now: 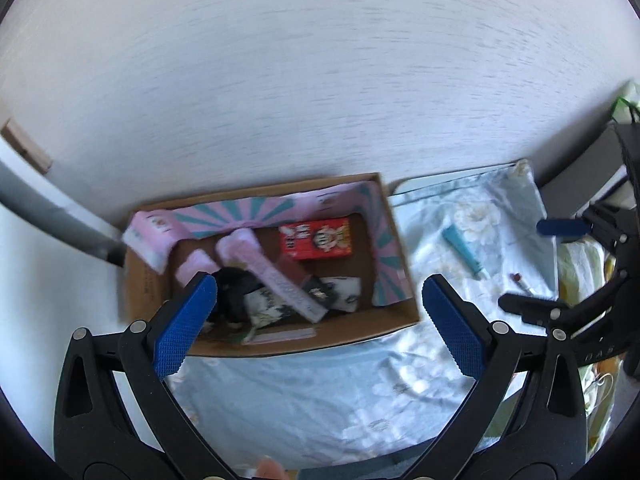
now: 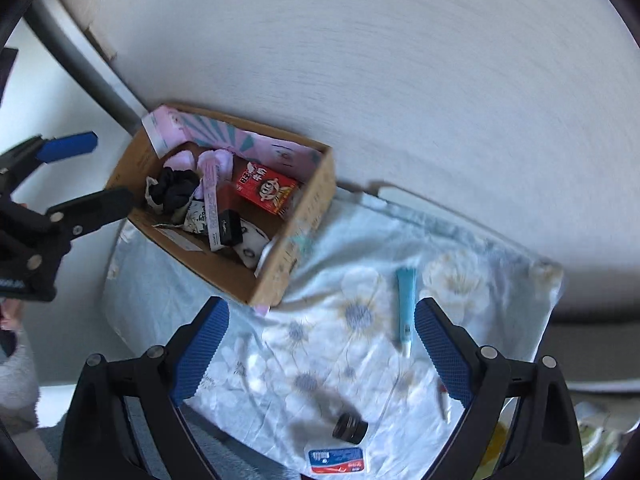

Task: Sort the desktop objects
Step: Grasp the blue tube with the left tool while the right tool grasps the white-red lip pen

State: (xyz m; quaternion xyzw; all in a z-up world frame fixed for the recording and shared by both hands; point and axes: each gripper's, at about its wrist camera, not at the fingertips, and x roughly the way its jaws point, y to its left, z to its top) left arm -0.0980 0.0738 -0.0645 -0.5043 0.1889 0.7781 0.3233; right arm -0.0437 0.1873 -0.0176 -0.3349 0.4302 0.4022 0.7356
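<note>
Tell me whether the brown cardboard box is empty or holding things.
Holding things: the brown cardboard box contains a red carton, pink items and black fabric.

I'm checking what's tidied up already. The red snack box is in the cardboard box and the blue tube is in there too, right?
Not quite. The red snack box is in the cardboard box, but the blue tube lies outside it on the flowered cloth, as the right wrist view shows.
</note>
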